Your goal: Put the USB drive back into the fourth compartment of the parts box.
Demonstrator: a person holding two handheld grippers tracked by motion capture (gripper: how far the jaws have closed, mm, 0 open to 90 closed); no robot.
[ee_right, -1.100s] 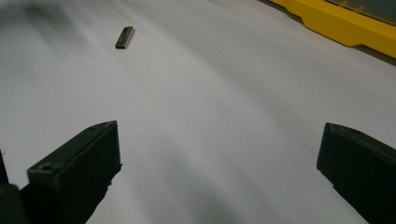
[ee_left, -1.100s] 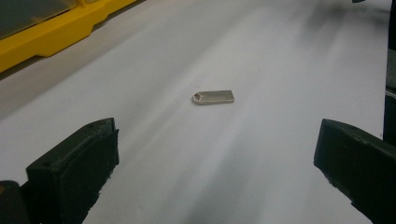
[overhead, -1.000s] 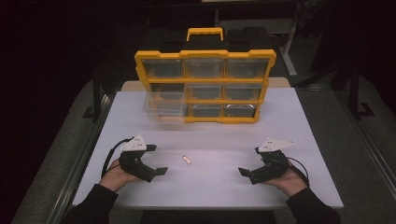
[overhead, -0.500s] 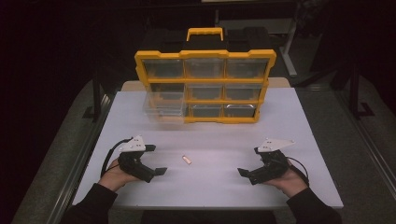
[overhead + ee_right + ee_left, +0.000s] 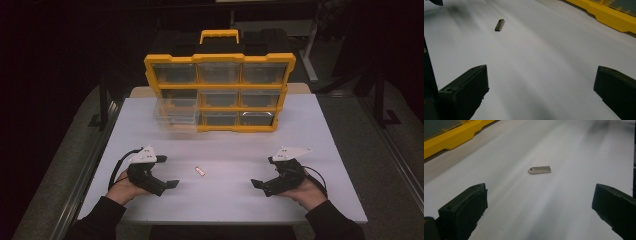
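Note:
A small flat metal USB stick [image 5: 200, 171] lies on the white table [image 5: 225, 150] between my two grippers. In the left gripper view the stick [image 5: 539, 169] lies just ahead of the wide-apart black jaws. Farther off in the right gripper view the stick [image 5: 499, 25] sits at the upper left. My left gripper [image 5: 170, 185] rests on the table at the left, open and empty. My right gripper [image 5: 256, 183] rests at the right, open and empty too. A yellow drawer organizer [image 5: 220, 90] stands at the back, with one clear drawer [image 5: 176, 112] pulled out at its lower left.
The organizer's yellow base [image 5: 451, 138] crosses the upper left of the left gripper view, and the yellow base [image 5: 614, 17] crosses the upper right of the right gripper view. Dark floor and metal frames [image 5: 102, 107] surround the table.

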